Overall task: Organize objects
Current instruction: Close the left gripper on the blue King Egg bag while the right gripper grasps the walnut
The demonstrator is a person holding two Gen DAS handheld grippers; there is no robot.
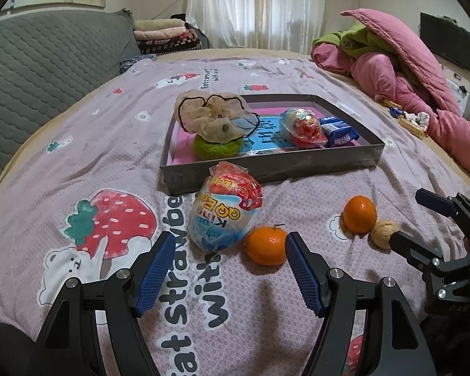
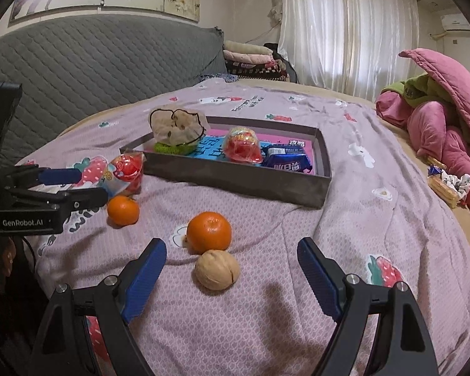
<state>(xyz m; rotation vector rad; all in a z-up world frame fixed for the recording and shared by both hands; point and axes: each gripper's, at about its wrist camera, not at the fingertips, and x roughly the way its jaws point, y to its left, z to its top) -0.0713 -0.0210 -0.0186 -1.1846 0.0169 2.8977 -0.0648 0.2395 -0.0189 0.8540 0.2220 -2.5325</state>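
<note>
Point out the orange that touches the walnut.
It is the orange just beyond the walnut, ahead of the open right tool. The other orange lies apart, by the snack bag near the left tool.

You see two orange tangerines (image 2: 208, 232) (image 2: 123, 210) and a tan walnut (image 2: 216, 269). Your bedspread (image 2: 376, 219) is pink (strawberry prints), the tray (image 2: 235, 179) at twelve o'clock grey.

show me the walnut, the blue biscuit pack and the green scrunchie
Round tan walnut (image 2: 216, 269), right wrist view, on the middle of its shell.
Blue foil biscuit pack (image 2: 286, 159), right wrist view, on its front face.
Fuzzy green scrunchie (image 1: 217, 149), left wrist view, on its front edge.
</note>
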